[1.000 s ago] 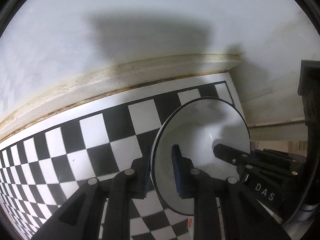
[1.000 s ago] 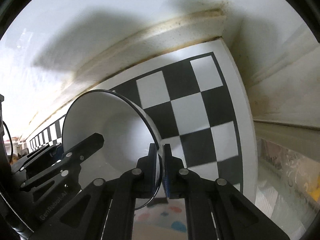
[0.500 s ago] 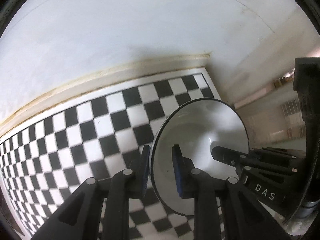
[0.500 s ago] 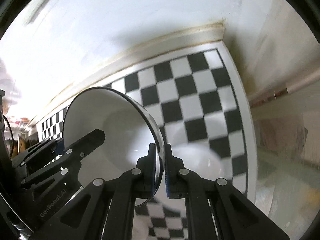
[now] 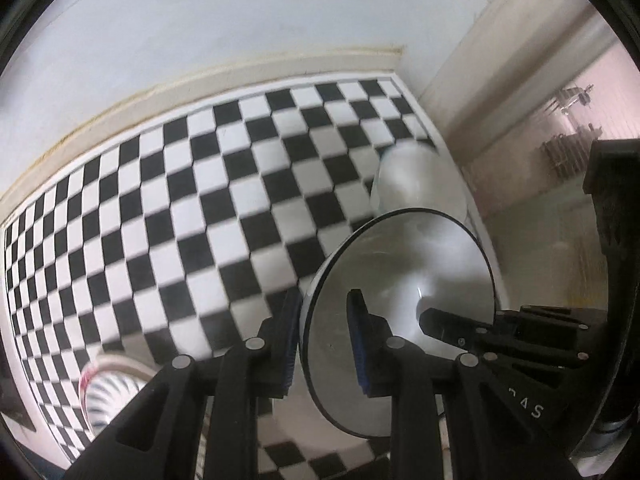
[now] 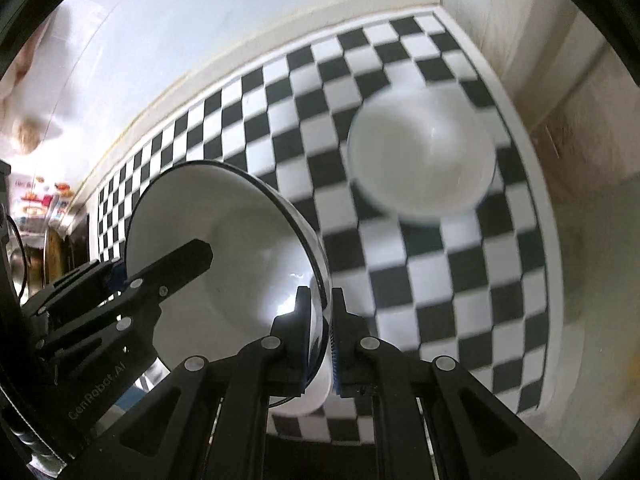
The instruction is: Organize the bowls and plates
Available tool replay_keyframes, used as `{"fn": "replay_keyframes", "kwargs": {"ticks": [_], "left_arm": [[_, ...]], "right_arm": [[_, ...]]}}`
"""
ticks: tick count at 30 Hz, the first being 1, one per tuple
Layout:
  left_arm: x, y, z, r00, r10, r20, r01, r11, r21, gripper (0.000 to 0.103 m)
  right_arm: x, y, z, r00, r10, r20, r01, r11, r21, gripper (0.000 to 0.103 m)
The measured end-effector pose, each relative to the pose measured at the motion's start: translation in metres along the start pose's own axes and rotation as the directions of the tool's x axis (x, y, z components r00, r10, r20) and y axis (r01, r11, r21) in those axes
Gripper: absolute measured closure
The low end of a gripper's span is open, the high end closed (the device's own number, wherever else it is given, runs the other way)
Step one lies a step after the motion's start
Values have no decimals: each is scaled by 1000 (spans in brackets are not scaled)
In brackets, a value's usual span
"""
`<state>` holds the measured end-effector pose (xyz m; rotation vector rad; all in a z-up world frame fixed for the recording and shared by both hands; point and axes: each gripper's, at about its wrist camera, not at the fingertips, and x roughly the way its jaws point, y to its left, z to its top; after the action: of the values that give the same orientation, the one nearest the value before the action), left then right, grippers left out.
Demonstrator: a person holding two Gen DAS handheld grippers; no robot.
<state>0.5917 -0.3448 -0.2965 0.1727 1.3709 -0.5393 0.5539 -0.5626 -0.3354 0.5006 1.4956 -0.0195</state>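
Bowls are what we are sorting, and from the left wrist view we see our left tongs (image 5: 323, 342) clenched on the rim of the held bowl (image 5: 404, 276), one finger outside the wall and one blue pad inside it. The bowl is tipped on edge, its mouth facing right toward the right tongs (image 5: 448, 322), which reach in from that side. Beyond it, far and slightly right, a second white bowl (image 5: 416, 178) rests upright on the checkered counter (image 5: 224, 184) close to the right-hand wall. At the near left a ribbed dish (image 5: 106, 390) with a pinkish rim lies on the counter, blurred. From the right wrist view, our right tongs (image 6: 320, 330) pinch the near rim of the held bowl (image 6: 216, 240), while the left tongs (image 6: 160, 270) grip it from the left, so both tongs carry it between them. The resting bowl (image 6: 422, 156) lies ahead and to the right, well apart from the held one, mouth up. We judge the coming move turns on this: the target sits far-right of the tilted bowl, nearer our right tongs, so the held bowl must be levelled and carried that way to nest.
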Motion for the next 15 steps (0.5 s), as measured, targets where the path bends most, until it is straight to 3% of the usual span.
{"fn": "replay_keyframes", "kwargs": {"ticks": [8,15], "left_arm": [[25,6,-46,998,22,-62,-23,1000,-11,82],[39,15,-61,994,29,-102,-32,999,-33,82]], "right_arm": [[30,15,-66,997,-10,-75,9,1000,-16,93],[54,22,-90,993,-38,-114,35,999,-32,93]]}}
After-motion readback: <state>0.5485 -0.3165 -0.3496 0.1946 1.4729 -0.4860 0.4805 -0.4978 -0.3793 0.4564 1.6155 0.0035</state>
